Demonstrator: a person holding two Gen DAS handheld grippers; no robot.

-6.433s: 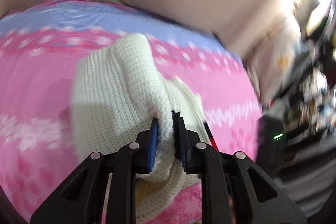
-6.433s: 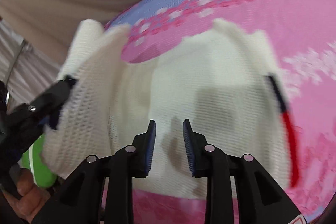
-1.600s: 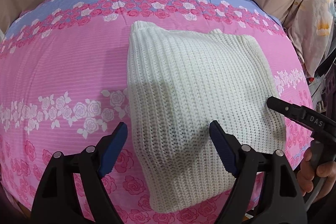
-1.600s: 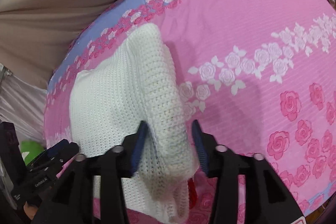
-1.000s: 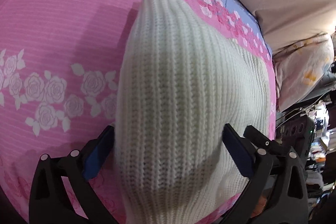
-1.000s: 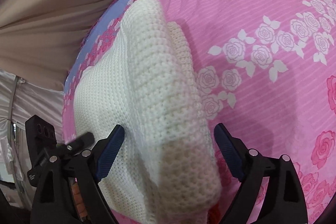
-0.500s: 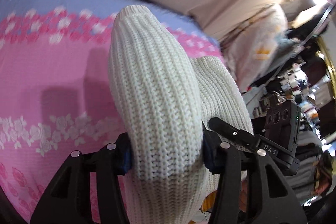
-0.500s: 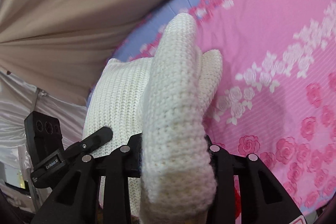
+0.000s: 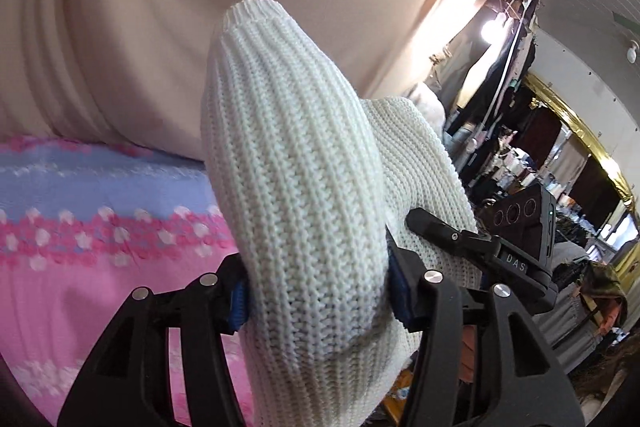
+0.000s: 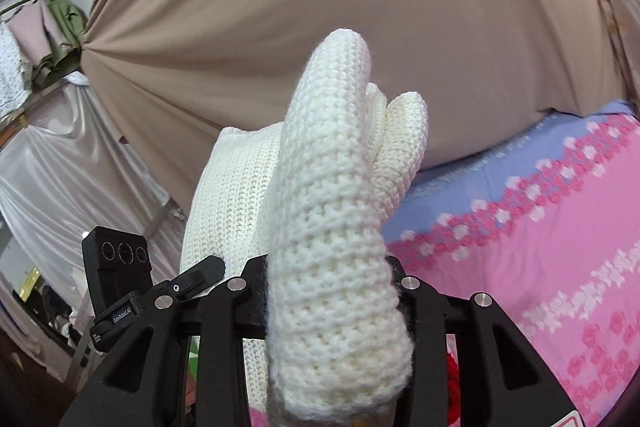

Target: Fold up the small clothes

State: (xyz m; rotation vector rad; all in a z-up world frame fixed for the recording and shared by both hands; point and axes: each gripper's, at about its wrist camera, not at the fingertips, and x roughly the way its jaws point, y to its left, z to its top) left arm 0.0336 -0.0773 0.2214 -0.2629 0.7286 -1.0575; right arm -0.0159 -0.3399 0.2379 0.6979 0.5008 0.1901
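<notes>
Holding: I had the folded white knit sweater lifted off the pink floral bedspread, one thick edge in each gripper.
Left gripper: jaws closed partway, as far as the bulk allowed, blue pads pressed into both sides of a rounded ribbed fold.
Right gripper: jaws likewise clamped around a fat rolled edge; I saw the knit bulging above and below the fingers.
Sweater edges: the ribbed hem end stood up past my left fingers, and the rest spanned across to the right gripper.
Room: the beige curtain hung behind the bed, and the bedspread spread wide to the right.
Clutter: dark shelves and hanging items crowded my left view's right side.
</notes>
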